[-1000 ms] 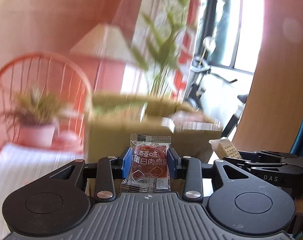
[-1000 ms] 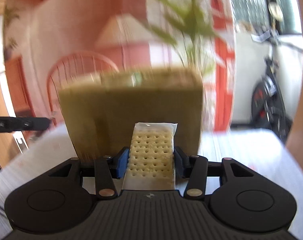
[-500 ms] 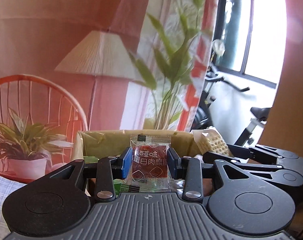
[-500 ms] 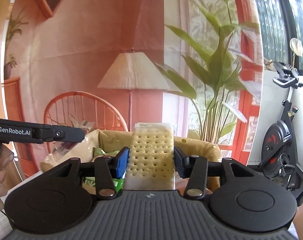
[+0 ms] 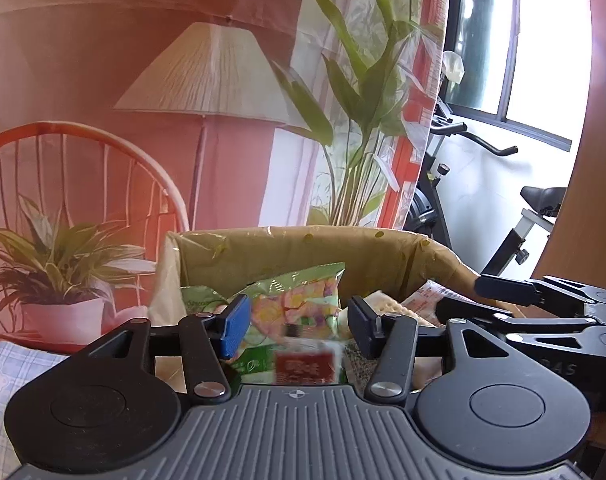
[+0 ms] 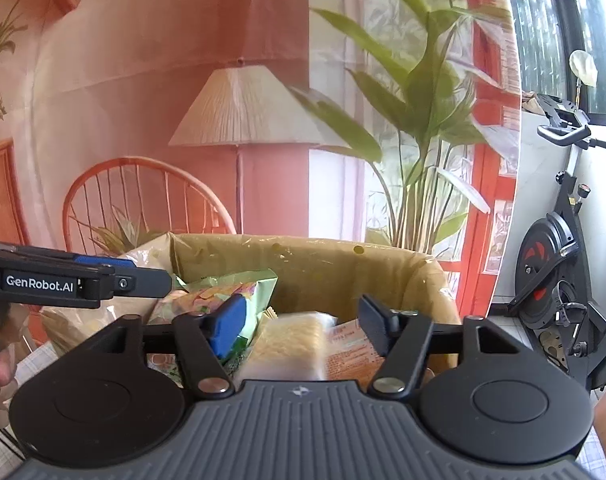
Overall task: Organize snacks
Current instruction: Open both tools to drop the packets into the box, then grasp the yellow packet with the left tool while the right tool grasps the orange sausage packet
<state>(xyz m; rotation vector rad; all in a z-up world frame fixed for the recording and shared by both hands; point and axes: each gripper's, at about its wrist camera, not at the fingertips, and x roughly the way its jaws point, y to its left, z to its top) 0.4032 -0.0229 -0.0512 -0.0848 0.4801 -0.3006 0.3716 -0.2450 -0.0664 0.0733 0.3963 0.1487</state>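
Note:
A tan box (image 5: 287, 248) lined with clear plastic holds several snack packets; it also shows in the right wrist view (image 6: 323, 268). My left gripper (image 5: 297, 324) is open over it. A blurred red meat-snack packet (image 5: 305, 366) is below its jaws, free of them, above a green packet (image 5: 299, 304). My right gripper (image 6: 303, 320) is open over the same box. A blurred cracker packet (image 6: 291, 344) lies below its jaws, beside an orange packet (image 6: 349, 346). The left gripper's arm (image 6: 71, 282) shows at the left of the right wrist view.
A printed backdrop with a lamp (image 5: 207, 76), chair and plants hangs behind the box. An exercise bike (image 6: 559, 272) stands at the right. A checked cloth (image 5: 19, 364) covers the table at left. The right gripper's body (image 5: 543, 320) sits close on the right of the left wrist view.
Both grippers have opened over the box. The red packet has left the left jaws and the cracker packet has left the right jaws; both drop into the box.

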